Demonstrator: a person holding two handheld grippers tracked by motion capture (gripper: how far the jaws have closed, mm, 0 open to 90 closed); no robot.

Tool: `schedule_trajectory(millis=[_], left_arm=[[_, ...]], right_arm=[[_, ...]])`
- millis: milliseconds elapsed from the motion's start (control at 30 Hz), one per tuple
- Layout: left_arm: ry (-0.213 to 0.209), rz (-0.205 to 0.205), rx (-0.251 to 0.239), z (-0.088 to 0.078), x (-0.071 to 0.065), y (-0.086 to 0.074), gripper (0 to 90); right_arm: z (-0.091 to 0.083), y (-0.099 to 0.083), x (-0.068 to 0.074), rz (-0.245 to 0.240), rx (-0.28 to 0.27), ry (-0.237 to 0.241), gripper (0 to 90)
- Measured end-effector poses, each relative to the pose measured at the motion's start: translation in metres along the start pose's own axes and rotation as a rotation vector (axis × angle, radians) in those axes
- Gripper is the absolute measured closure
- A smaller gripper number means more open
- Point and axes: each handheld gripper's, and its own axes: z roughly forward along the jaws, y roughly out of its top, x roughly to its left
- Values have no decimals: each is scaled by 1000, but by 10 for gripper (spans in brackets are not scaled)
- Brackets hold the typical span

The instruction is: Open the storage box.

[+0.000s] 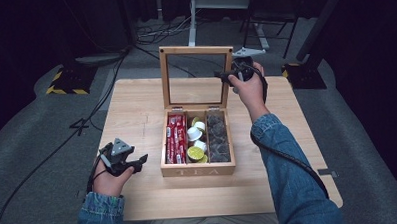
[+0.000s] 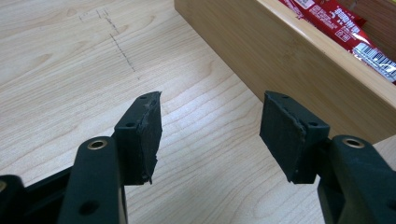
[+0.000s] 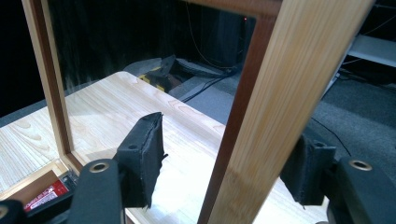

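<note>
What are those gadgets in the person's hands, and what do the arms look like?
Each hand holds a black hand-held gripper with two blunt jaws faced in dark pads, pinned by brass-ringed rivets. The left gripper carries a grey three-cornered plate; so does the right gripper. A black cable trails along the right arm. Both sleeves are blue denim.

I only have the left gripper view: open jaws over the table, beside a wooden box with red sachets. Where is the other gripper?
Observer: The right gripper is at the right rail of the raised lid, with that rail between its jaws.
Operator: Clamped on it?
Observer: It seems not. In the right gripper view, one pad stands clear of the rail.
Operator: What else is in the box?
Observer: The box has pale capsules in its middle compartment and dark pods in the right one.
</note>
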Motion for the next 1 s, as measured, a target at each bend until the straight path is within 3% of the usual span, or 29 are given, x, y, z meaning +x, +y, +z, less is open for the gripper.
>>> schedule_trajectory(millis=[467,800,1000], left_arm=[[-4,0,12,3,1,-2,393],[-8,-7,18,5,2,-3,392],[-16,-6,26,6,2,-2,386]], right_arm=[[13,-22,-3,37,48,6,302],[18,-24,-1,33,78,9,221],[11,-24,-3,43,73,2,189]])
